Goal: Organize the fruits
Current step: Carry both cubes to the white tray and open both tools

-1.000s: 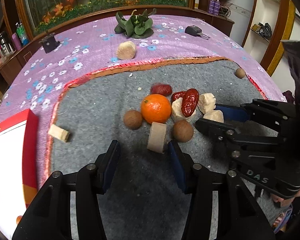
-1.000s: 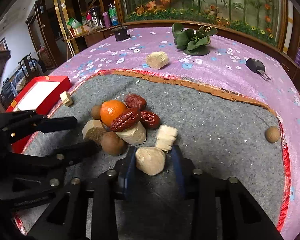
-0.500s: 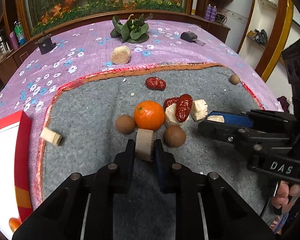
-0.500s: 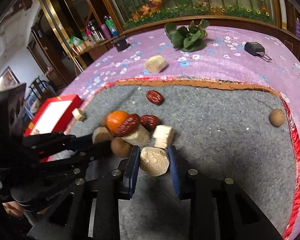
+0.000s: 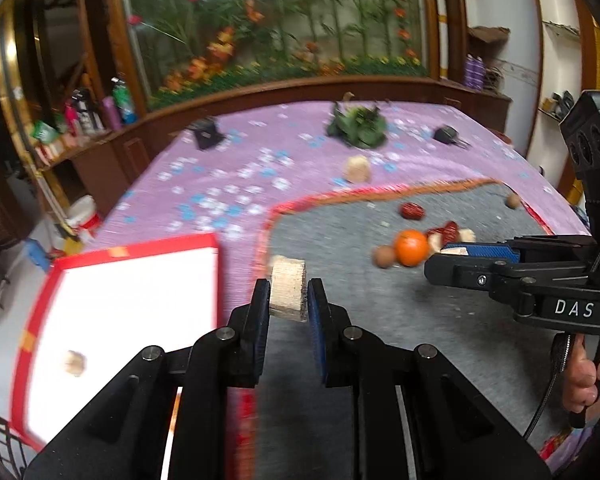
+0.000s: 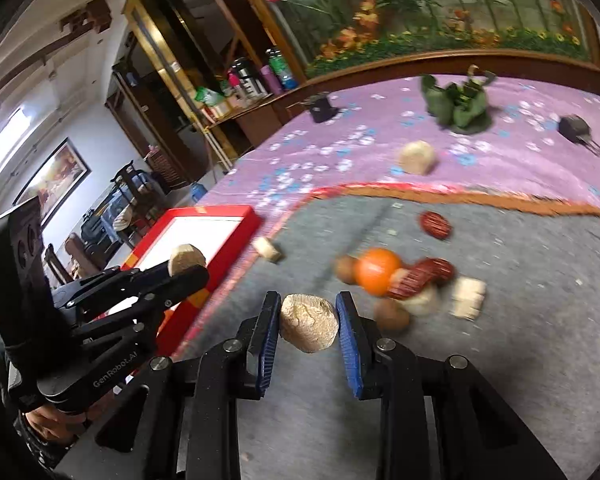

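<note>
Your left gripper point(image 5: 287, 300) is clamped on a tan slice point(image 5: 287, 290), lifted beside the red box point(image 5: 236, 256) — presumably its destination. Your right gripper point(image 6: 308, 322) pinches a pale chunk point(image 6: 309, 323) above the grey mat point(image 6: 500, 340) — the orange point(image 6: 378, 271) waits there.

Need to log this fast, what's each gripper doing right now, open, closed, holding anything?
Left gripper: closed on a tan round slice.
Right gripper: closed on a tan lumpy chunk.
</note>
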`<state>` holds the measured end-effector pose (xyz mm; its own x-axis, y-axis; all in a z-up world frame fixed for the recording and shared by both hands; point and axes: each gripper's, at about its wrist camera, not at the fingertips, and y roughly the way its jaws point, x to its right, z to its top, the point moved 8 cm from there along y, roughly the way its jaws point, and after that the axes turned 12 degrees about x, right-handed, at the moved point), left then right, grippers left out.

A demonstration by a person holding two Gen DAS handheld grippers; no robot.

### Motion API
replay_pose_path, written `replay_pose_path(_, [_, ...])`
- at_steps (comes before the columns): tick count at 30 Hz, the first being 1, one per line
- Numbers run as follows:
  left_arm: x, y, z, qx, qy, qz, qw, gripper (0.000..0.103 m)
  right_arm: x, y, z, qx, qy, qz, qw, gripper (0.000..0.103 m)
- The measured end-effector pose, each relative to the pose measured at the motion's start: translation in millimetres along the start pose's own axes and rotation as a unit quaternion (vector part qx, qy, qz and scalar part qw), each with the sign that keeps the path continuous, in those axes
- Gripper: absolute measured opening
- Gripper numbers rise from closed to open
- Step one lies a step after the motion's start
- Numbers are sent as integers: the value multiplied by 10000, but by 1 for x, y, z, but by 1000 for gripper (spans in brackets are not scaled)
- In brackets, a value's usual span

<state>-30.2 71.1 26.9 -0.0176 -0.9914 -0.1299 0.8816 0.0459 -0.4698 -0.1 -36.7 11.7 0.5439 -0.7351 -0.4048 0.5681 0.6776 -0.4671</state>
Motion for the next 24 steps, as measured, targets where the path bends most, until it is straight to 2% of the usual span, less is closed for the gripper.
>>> replay_pose_path(5, [-38, -13, -2, 156, -127, 365, 9991, 16, -38, 18, 5, -67, -235, 195, 9995, 29])
replay_pose_path(14, [-97, -24, -20, 171, -403, 907, 9949, 16, -119, 60, -3, -307, -739, 637, 9948, 28])
replay_pose_path(24, [-132, -21, -46, -21, -620, 1218, 9906, 16, -164, 97, -32, -685, -1008, 872, 9887, 28])
